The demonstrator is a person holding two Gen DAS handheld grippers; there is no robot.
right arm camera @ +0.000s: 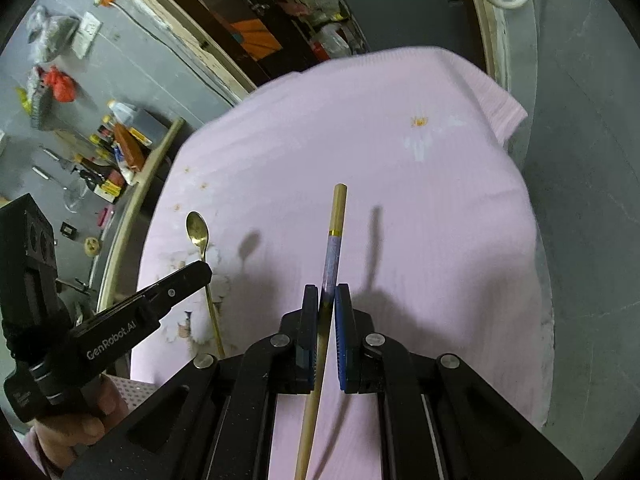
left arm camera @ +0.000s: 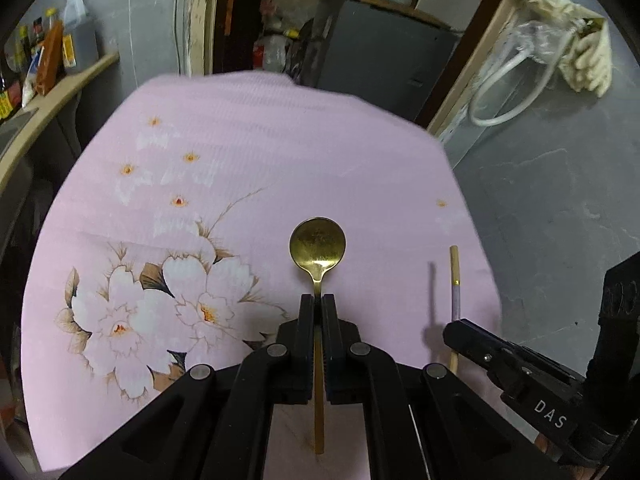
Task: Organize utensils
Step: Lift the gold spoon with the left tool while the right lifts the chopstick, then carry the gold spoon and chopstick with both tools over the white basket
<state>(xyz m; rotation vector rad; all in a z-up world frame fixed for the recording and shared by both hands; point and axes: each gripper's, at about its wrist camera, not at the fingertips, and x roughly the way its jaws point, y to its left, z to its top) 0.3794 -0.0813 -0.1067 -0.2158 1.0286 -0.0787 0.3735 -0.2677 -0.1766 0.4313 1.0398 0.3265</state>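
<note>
Brass spoon [left arm camera: 318,250] is clamped in the left tool [left arm camera: 318,300]; right tool [right arm camera: 328,292] pinches a chopstick [right arm camera: 336,232].

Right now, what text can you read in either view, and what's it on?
"DAS" – white letters on the side of the right gripper, seen from the left wrist view.
"GenRobot.AI" – white letters on the side of the left gripper, seen from the right wrist view.
Labels on the bottles and packets on the wooden shelf: too small and blurred to read.
Spoon, chopstick and pink cloth: no text.
</note>
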